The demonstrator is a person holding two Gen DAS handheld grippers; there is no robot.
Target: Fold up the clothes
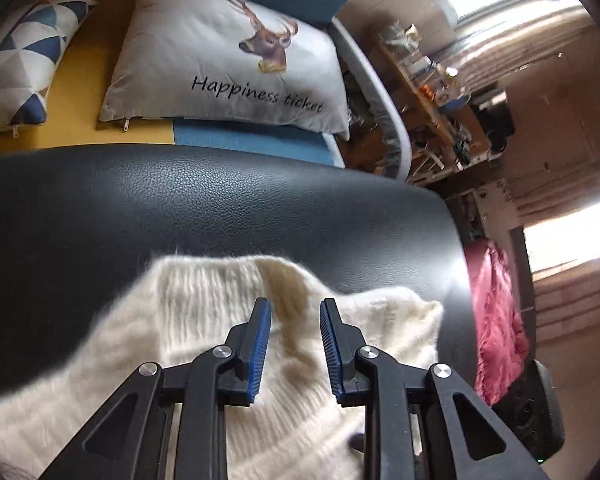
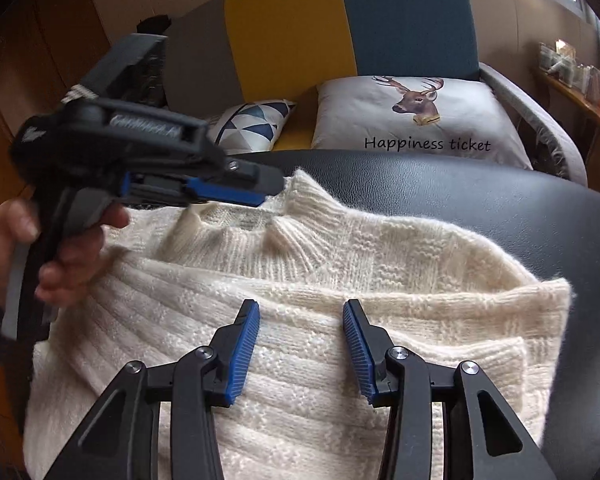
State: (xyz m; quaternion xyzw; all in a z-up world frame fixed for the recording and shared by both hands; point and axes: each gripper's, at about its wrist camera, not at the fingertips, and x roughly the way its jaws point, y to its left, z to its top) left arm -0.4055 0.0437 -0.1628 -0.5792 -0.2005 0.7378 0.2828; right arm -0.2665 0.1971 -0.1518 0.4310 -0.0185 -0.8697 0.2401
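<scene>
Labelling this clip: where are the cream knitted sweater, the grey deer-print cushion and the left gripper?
Cream knitted sweater (image 2: 320, 288): right wrist view, chest panel.
Grey deer-print cushion (image 2: 460, 120): right wrist view, plain fabric.
Left gripper (image 1: 295, 308): left wrist view, between fingertips.

home living room | sofa (image 2: 340, 32) | deer cushion (image 2: 412, 120) | cluttered shelf (image 1: 424, 76)

Window glare, fisheye-warped blurry edges
</scene>
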